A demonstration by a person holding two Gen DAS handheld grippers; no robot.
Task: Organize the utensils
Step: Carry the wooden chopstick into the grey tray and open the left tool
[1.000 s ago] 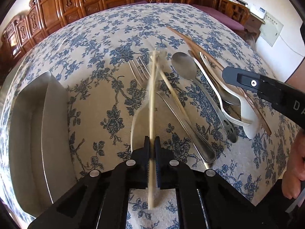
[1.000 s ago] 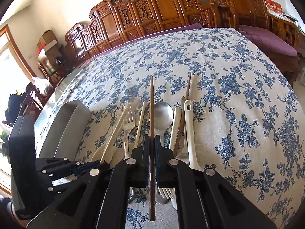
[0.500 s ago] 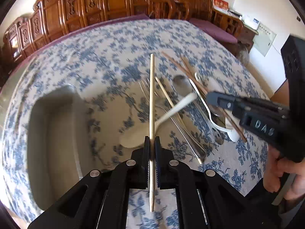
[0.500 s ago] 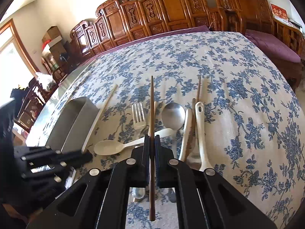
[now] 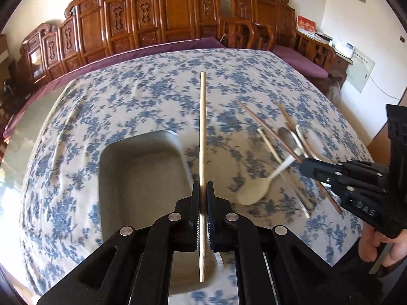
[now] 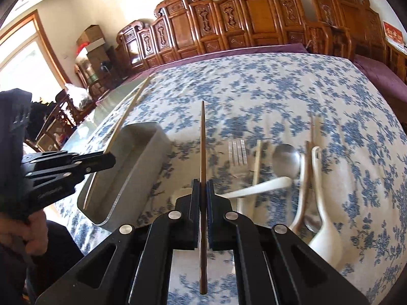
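My left gripper (image 5: 203,190) is shut on a pale bamboo chopstick (image 5: 203,127), held in the air along the right rim of the empty metal tray (image 5: 137,178). My right gripper (image 6: 202,188) is shut on a dark brown chopstick (image 6: 202,139), just right of the tray (image 6: 137,157) and left of the utensil pile. On the cloth lie a fork (image 6: 237,152), a metal spoon (image 6: 286,158), another pale chopstick (image 6: 257,162), brown chopsticks (image 6: 311,132) and white spoons (image 6: 323,216). One white spoon (image 5: 257,190) lies crosswise. The left gripper (image 6: 112,161) shows above the tray, the right gripper (image 5: 305,166) over the pile.
A blue-flowered cloth (image 5: 127,101) covers the large table, with a glass-covered strip (image 6: 101,117) left of the tray. Carved wooden chairs (image 5: 165,20) line the far side. A hand (image 5: 386,244) holds the right tool at the near right edge.
Both grippers have risen with their chopsticks and swung left toward the tray. A white spoon has shifted and now lies crosswise left of the pile.
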